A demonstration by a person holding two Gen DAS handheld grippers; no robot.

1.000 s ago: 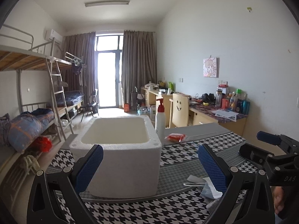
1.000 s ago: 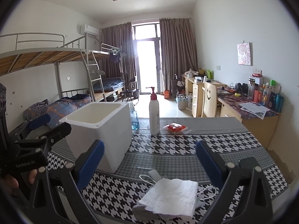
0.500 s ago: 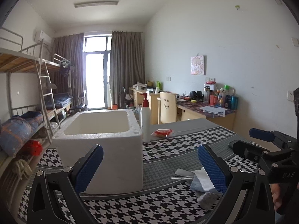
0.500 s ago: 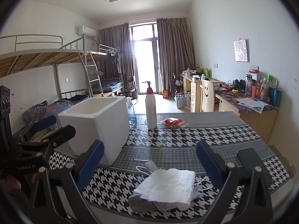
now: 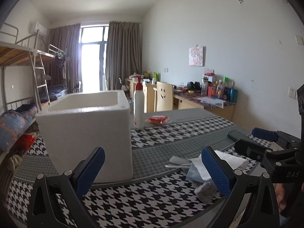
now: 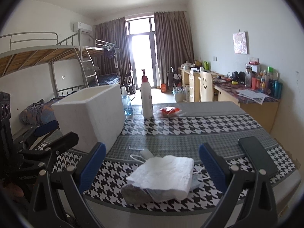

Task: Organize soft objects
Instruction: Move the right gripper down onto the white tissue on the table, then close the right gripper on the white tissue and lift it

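A pile of soft things lies at the table's near edge: a white folded tissue stack (image 6: 163,172) on top, a pale blue face mask (image 5: 197,173) under it, and a grey fuzzy cloth (image 5: 206,191) at the front. An open white foam box (image 5: 85,133) stands to the left of the pile. My right gripper (image 6: 152,168) is open, its blue pads either side of the tissue stack and short of it. My left gripper (image 5: 152,171) is open in front of the box's right corner, holding nothing. The right gripper (image 5: 266,144) also shows at the right of the left wrist view.
On the houndstooth tablecloth (image 6: 199,127) stand a pump bottle (image 6: 146,99) and a red snack packet (image 6: 169,111) at the far side. A dark phone (image 6: 256,156) lies at the right. A blue water bottle (image 6: 127,107) sits behind the box. Bunk beds left, desks right.
Both views have dropped lower and come closer to the table. The left view swung right, bringing the soft pile and the right gripper further into sight. Both grippers stay open.
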